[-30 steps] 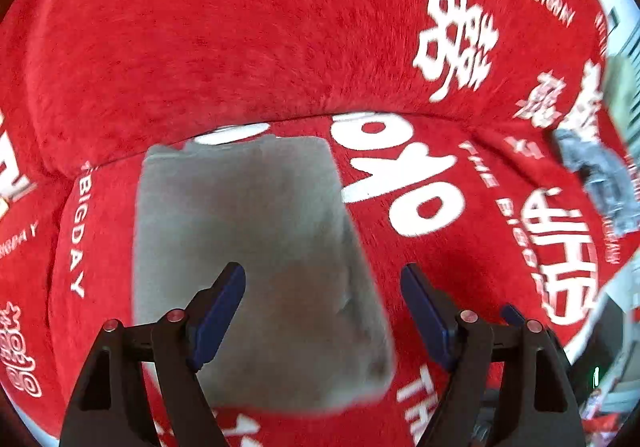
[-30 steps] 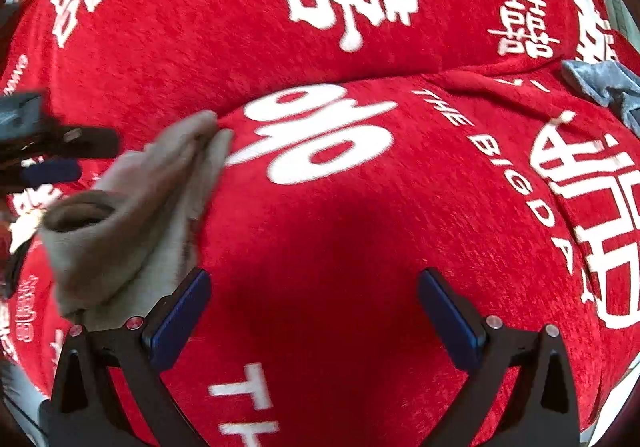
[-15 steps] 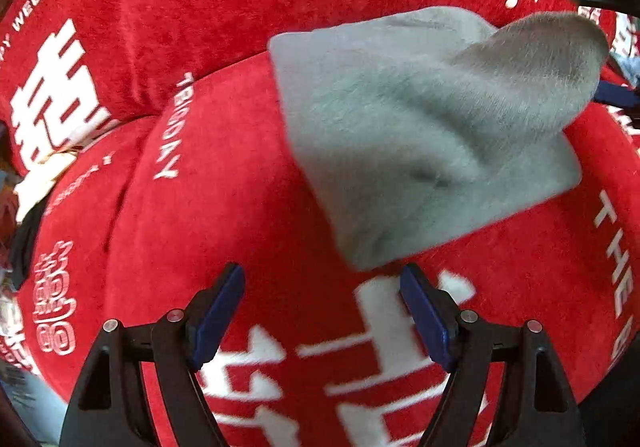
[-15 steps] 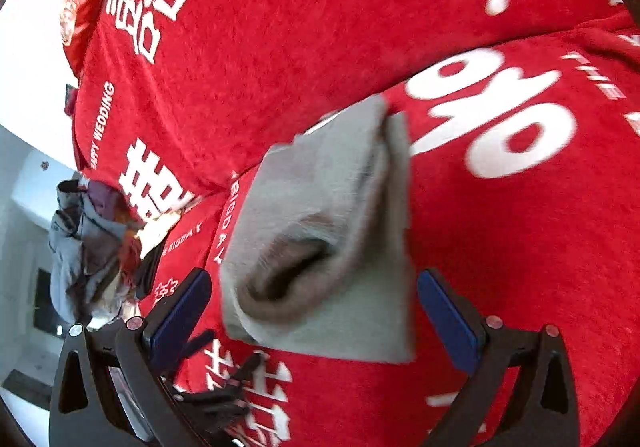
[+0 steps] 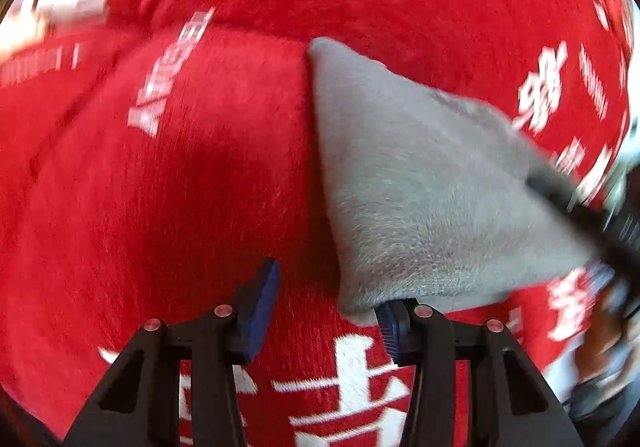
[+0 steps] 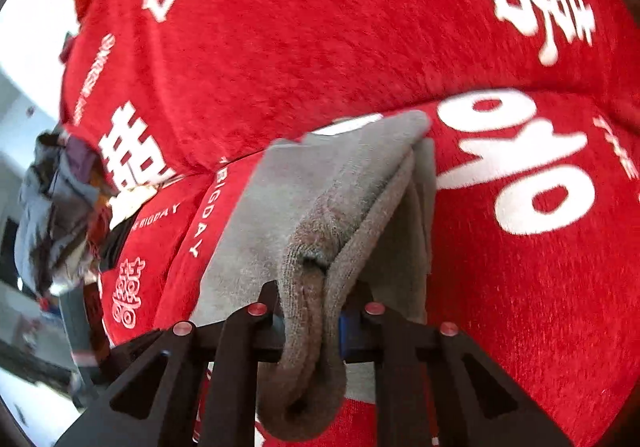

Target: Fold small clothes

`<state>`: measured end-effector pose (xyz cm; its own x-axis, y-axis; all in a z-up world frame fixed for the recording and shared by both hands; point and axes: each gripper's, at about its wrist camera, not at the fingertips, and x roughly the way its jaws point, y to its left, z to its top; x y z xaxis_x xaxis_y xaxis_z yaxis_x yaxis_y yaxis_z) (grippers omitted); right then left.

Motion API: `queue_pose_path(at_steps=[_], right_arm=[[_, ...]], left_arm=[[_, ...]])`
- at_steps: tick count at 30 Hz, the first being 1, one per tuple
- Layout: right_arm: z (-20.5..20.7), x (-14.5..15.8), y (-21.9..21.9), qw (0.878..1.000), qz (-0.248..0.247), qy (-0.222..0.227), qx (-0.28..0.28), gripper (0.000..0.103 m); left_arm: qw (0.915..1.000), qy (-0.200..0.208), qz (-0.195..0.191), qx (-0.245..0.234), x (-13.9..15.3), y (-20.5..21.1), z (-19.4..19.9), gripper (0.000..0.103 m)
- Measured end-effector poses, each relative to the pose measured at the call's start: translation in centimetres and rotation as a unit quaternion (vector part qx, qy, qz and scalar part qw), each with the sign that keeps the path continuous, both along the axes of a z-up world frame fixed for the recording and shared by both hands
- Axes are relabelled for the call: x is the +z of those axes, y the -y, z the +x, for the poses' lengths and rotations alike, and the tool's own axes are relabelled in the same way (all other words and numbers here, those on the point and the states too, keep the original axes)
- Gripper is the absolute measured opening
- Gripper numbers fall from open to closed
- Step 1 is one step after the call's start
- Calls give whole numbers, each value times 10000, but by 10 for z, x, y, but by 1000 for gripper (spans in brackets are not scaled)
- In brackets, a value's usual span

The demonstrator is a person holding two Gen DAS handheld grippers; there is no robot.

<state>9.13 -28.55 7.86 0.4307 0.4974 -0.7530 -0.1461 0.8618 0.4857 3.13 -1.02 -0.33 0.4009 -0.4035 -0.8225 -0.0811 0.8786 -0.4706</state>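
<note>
The right gripper (image 6: 310, 321) is clamped on the gray garment (image 6: 320, 215), its two fingers drawn close together with a thick rolled edge of the knit fabric bunched between the blue pads and a loop of it hanging down below them, toward the camera. From that pinch the cloth runs away from the gripper as a raised ridge, folded over itself, and ends at a rounded corner resting on the red cover (image 6: 520, 287) just beside the large white lettering; a flatter layer of the same garment lies underneath, spread on the cover to either side of the ridge. In the left wrist view the left gripper (image 5: 326, 307) stands open, its fingers well apart and holding nothing; the gray garment (image 5: 420, 199) lies ahead and to the right of it, its near lower corner just above the right finger's pad and overlapping the tip, though whether it touches cannot be told. The cloth there forms a broad wedge, narrowing toward a far corner on the red cover (image 5: 160, 187), and a dark blurred shape at its right edge crosses it. At the left edge of the right wrist view, a heap of gray and dark clothing (image 6: 52, 199) sits beyond the cover.
</note>
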Motion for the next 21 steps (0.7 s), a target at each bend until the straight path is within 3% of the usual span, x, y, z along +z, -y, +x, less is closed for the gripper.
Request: queue_pose_path(at_steps=[3,6,8,10,12,14,15,18,21], right_arm=[[0,-33,1,9995,-188,-269,-1,17],[-6,-52,17,9995,107,-291,-60,19],[-8,-53,25,9991,234,-335,-131,33],[-9,-48,36,9980,462,-390,-167,39],[-10,-35,46,9984,479,-168,-234,46],[-7,-22,60,9981,453,116,-411,66],[-4,-19,65,9973,501,166,-503,70],[24,-22,76,9956,675,5,-646,72],[56,-35,75,9940,814,-291,-674,72]], left_arm=[[9990,-182,-383,146,-15,-11,-1,48],[10000,-49,28,-27,-11,2,-4,48],[9996,-41,265,-119,-8,10,-8,48],[9983,20,456,-348,3,17,-13,49],[9960,186,561,-675,18,25,-26,49],[9932,365,596,-926,31,32,-36,49],[9912,482,612,-1071,40,39,-41,51],[9849,812,665,-1377,63,67,-42,57],[9818,929,458,-1591,74,94,-23,57]])
